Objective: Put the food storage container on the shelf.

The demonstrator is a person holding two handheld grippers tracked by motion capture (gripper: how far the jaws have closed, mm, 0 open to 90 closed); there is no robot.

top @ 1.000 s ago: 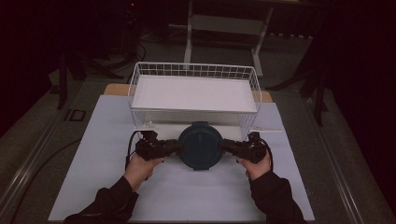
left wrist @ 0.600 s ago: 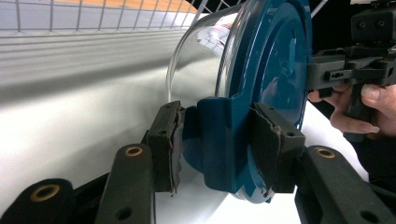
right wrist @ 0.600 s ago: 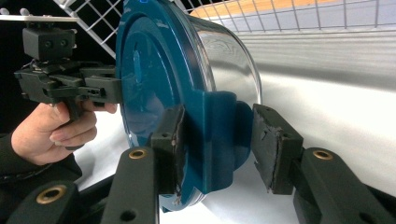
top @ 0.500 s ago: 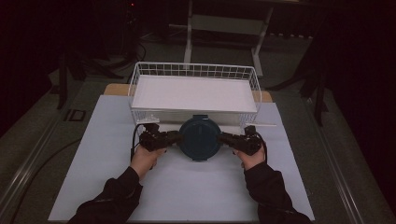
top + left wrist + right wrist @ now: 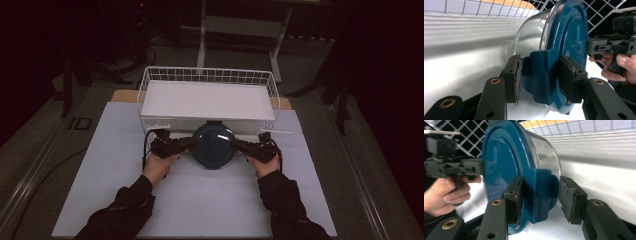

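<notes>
While both hand-held grippers pinch the lidded glass container's (image 5: 214,145) blue side tabs, left hand-held gripper (image 5: 539,77) clamped tight, right hand-held gripper (image 5: 539,198) gapped at one pad, keep it level toward the wire basket (image 5: 150,82) at 12 o'clock.

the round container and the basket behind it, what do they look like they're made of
The container has a clear, glossy body, glass or hard plastic; the table shows through it. Its lid and side clips are teal, smooth and opaque with a soft sheen, probably moulded plastic. The basket looks like thin white coated wire, given its open grid walls. Both grippers' jaws grip the lid's clips.
</notes>
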